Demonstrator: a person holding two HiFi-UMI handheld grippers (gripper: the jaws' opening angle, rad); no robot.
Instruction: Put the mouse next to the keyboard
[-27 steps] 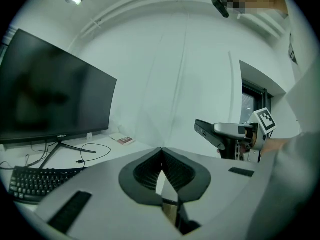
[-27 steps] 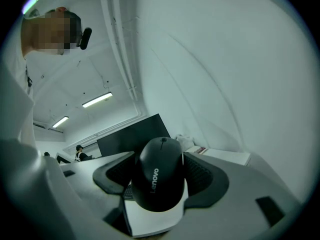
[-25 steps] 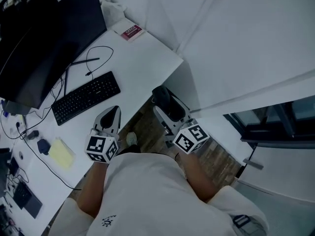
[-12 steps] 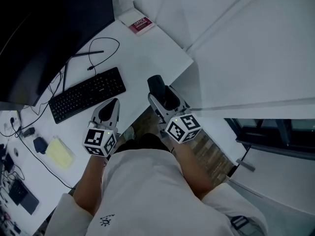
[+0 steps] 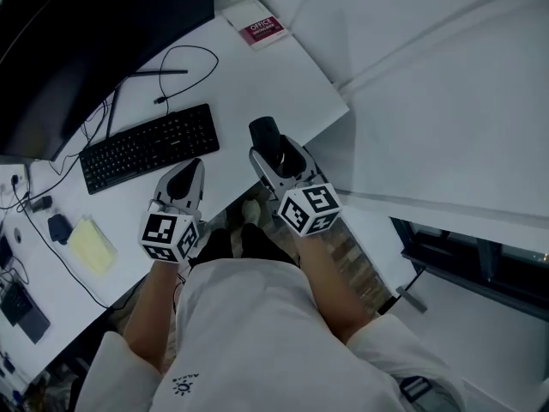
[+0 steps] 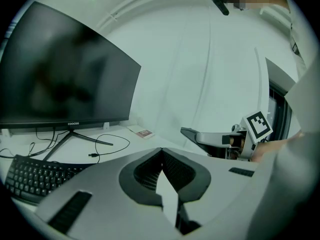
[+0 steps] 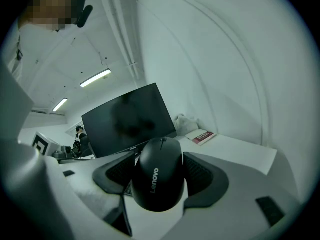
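Observation:
A black Lenovo mouse point(image 7: 159, 179) sits clamped between the jaws of my right gripper point(image 7: 159, 156). In the head view the mouse point(image 5: 264, 132) hangs over the white desk's point(image 5: 257, 84) front edge, a short way right of the black keyboard point(image 5: 150, 148). My left gripper point(image 5: 189, 172) hovers just in front of the keyboard's right end, shut with nothing in it. From the left gripper view point(image 6: 161, 153) the keyboard point(image 6: 35, 176) lies low at the left and the right gripper point(image 6: 220, 139) shows to the right.
A large dark monitor point(image 5: 94, 33) stands behind the keyboard, with a loose black cable point(image 5: 184, 67) by its stand. A booklet point(image 5: 262, 31) lies at the desk's far corner. Yellow sticky notes point(image 5: 92, 245) and small gadgets lie left of the keyboard. White wall panels rise on the right.
Both grippers have moved forward toward the desk. The right one has carried the mouse from beyond the edge to above the desk's front edge.

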